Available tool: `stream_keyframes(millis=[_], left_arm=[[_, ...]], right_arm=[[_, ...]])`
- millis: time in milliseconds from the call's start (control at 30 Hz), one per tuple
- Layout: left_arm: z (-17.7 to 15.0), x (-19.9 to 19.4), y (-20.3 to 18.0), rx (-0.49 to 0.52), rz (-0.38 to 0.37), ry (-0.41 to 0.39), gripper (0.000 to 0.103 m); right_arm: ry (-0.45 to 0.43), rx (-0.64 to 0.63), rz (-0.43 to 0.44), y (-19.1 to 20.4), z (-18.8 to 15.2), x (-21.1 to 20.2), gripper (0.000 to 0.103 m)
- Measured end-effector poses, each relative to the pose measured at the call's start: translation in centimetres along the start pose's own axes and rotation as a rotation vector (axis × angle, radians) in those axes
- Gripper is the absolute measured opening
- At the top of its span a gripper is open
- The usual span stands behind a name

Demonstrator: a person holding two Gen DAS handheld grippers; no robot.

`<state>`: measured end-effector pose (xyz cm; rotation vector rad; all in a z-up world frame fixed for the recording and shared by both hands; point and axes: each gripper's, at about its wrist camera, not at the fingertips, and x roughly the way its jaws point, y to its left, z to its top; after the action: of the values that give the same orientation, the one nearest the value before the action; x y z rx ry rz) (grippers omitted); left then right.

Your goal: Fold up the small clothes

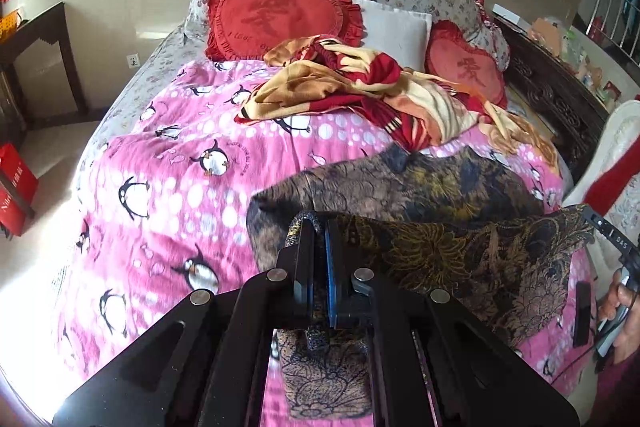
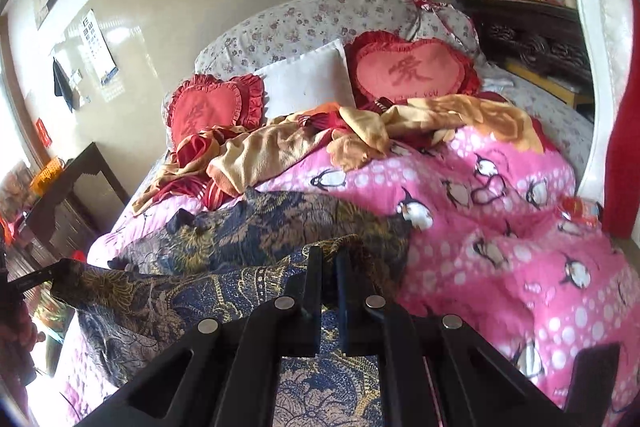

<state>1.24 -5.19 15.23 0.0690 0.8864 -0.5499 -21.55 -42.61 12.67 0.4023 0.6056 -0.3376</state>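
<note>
- Lying across the pink penguin quilt (image 1: 168,163), the dark floral garment (image 1: 440,195) is stretching between both claws, its near edge lifted.
- The left gripper (image 1: 320,227) is pinching a hem at its tips.
- The right gripper (image 2: 329,259) is clamping the fabric's opposite edge.
- A red-and-tan blanket (image 1: 360,87) is sitting behind, before heart cushions (image 1: 276,15).

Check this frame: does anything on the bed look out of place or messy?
The red-and-tan blanket lies crumpled across the pink penguin quilt below the heart cushions. Otherwise nothing stands out: both grippers, left and right, pinch the dark floral garment's edge.
</note>
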Motion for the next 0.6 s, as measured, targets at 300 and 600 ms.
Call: stream_keyframes(millis=[300, 600], left_arm=[[1.9, 6.6, 0.7, -0.015, 0.032, 0.073, 0.004], [0.2, 2.7, -0.1, 0.091, 0.033, 0.03, 0.044]], right_arm=[[0.031, 0.063, -0.045, -1.3, 2.3, 5.6, 0.005], [0.075, 0.104, 0.087, -1.7, -0.4, 4.0, 0.018]])
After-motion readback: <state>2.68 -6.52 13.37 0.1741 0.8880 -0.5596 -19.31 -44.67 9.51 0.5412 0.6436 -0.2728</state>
